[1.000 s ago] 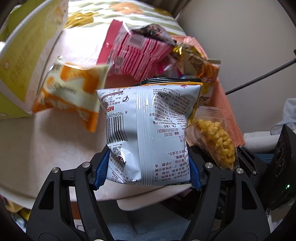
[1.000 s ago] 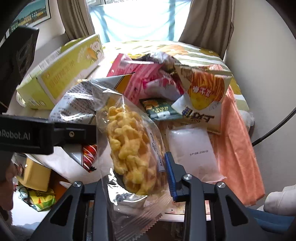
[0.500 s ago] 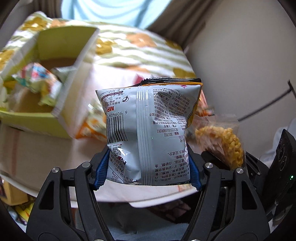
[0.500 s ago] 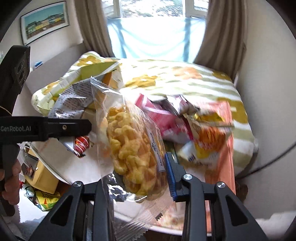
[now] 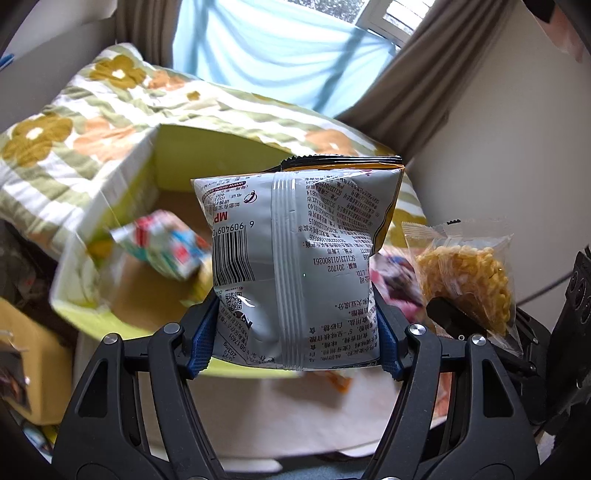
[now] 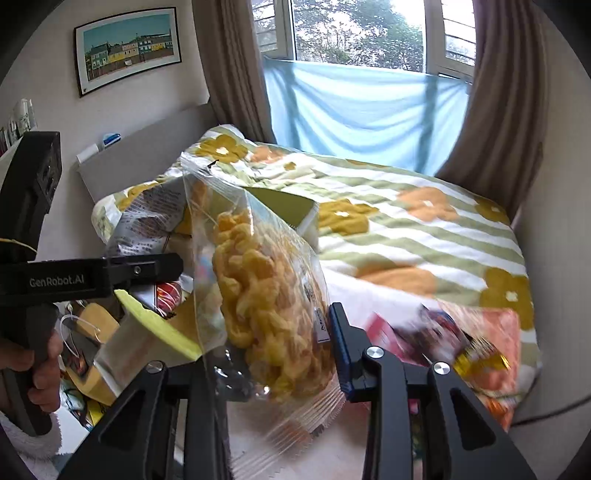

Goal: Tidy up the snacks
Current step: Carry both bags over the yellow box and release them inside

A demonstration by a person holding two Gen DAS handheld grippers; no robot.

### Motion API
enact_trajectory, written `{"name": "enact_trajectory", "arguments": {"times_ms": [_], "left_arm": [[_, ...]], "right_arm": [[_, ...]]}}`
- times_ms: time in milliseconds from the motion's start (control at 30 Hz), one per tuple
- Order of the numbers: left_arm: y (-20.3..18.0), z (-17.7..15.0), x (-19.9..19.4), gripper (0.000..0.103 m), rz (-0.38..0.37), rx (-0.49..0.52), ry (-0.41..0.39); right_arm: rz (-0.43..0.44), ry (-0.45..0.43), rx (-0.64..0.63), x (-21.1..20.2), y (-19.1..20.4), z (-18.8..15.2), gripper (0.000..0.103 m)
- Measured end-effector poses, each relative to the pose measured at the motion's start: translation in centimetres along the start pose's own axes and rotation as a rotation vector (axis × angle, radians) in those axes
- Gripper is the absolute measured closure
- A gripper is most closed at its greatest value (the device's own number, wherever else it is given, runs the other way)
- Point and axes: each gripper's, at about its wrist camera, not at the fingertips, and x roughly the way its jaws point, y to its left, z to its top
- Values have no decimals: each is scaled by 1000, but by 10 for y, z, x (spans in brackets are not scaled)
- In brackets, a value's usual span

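My left gripper is shut on a silver snack bag with a barcode and printed text, held upright in the air. Behind it stands an open yellow-green cardboard box with a colourful packet inside. My right gripper is shut on a clear bag of yellow puffed snacks. That bag also shows at the right of the left wrist view. The left gripper and the silver bag show at the left of the right wrist view, by the box's edge.
A flowered striped quilt covers the bed. A blurred pile of snack packets lies at the right on an orange cloth. Curtains and a window stand behind. A cream wall is on the right.
Both grippers have risen and swung left with their bags. The open box has come into view under the silver bag. The snack pile has dropped to the lower right.
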Motion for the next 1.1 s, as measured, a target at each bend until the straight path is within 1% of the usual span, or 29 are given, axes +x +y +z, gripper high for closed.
{"name": "enact_trajectory", "arguments": {"times_ms": [200, 367, 500, 600, 667, 700, 733, 767, 833, 933, 1100], "left_arm": [[57, 54, 17, 36, 0, 13, 19], [95, 91, 44, 36, -10, 36, 71], [118, 116, 77, 36, -14, 68, 138], [126, 122, 104, 36, -19, 91, 195], [128, 124, 119, 32, -8, 98, 217], [129, 124, 126, 19, 3, 105, 233], [129, 125, 132, 3, 11, 111, 242], [129, 123, 134, 0, 13, 118, 238], [128, 118, 133, 0, 9, 129, 230], [131, 111, 129, 0, 6, 134, 240], [139, 94, 108, 1, -2, 77, 242]], "right_arm": [[5, 7, 20, 49, 35, 46, 72], [-13, 32, 61, 84, 55, 74, 72], [-45, 57, 117, 107, 60, 85, 72], [-69, 82, 160, 122, 61, 89, 72], [-82, 101, 177, 130, 60, 90, 72], [-89, 114, 183, 135, 59, 89, 72], [-95, 124, 187, 138, 58, 89, 72], [-100, 136, 191, 141, 57, 89, 72], [-103, 153, 198, 145, 55, 87, 72], [-89, 172, 210, 151, 54, 86, 72], [-57, 183, 221, 154, 55, 84, 72]]}}
